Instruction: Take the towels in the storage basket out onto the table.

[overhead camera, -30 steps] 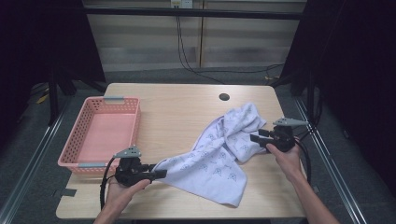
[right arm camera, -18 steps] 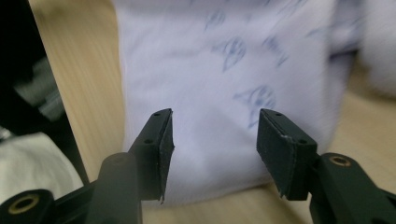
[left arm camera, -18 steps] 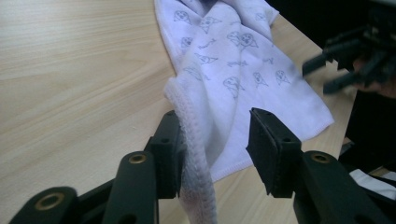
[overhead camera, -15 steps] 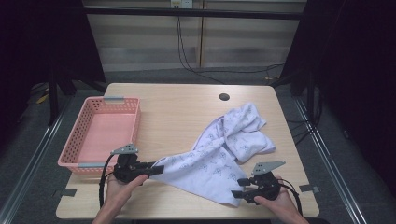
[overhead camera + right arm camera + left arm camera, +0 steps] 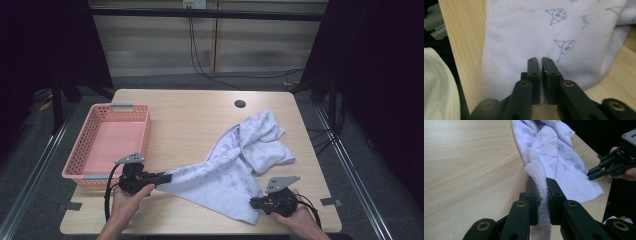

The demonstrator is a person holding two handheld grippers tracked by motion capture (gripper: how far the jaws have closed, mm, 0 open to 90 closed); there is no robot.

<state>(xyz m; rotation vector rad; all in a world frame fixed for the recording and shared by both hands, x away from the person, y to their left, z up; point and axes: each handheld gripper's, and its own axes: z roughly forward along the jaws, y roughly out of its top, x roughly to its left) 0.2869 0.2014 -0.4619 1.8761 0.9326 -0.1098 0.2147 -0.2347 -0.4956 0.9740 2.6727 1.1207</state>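
A white towel [image 5: 235, 165] printed with small cartoon faces lies crumpled across the wooden table [image 5: 190, 115]. My left gripper [image 5: 167, 176] holds its left corner. In the left gripper view the jaws [image 5: 542, 185] have just been closing and pinch a thick rolled fold of the towel [image 5: 554, 152]. My right gripper [image 5: 254, 202] is at the towel's near right corner by the front edge. Its jaws [image 5: 539, 61] have just closed, almost together, on a thin layer of towel [image 5: 524, 32]. The right gripper [image 5: 591, 173] also appears far off in the left gripper view.
A pink plastic basket [image 5: 112, 107] stands at the table's left side, beside my left hand. A dark round hole [image 5: 240, 104] sits near the table's far edge. Dark floor and metal rails surround the table.
The right hand came from the towel's far right side down to its near right corner and its jaws closed there. The left gripper stayed put and its jaws tightened on the towel corner.
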